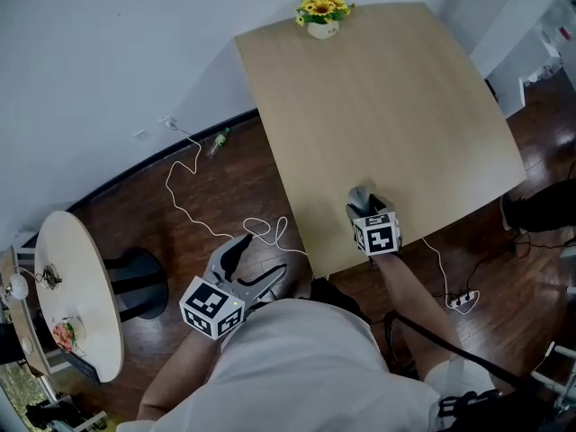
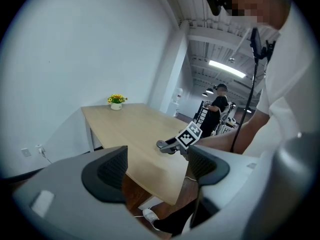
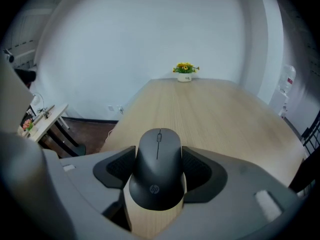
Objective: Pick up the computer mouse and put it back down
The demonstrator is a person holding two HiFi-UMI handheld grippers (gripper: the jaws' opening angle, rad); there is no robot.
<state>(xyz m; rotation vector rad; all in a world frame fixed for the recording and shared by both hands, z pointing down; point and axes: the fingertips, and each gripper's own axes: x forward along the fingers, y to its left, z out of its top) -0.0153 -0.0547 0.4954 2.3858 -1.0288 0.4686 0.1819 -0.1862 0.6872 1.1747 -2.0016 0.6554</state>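
A dark grey computer mouse (image 3: pixel 158 168) sits between the pads of my right gripper (image 3: pixel 159 168), which is shut on its sides and holds it above the light wooden table (image 3: pixel 210 114). In the head view the right gripper (image 1: pixel 363 207) hangs over the table's near edge and the mouse (image 1: pixel 360 196) shows as a grey shape ahead of the marker cube. My left gripper (image 1: pixel 255 261) is off the table to the left, over the dark floor, its jaws open and empty. The left gripper view shows its jaws (image 2: pixel 159 168) apart, with the mouse (image 2: pixel 164 145) beyond them.
A small pot of yellow flowers (image 1: pixel 323 14) stands at the table's far edge. A white cable (image 1: pixel 193 210) trails over the floor left of the table. A round side table (image 1: pixel 79 286) with small items is at far left. A power strip (image 1: pixel 463 301) lies on the floor at right.
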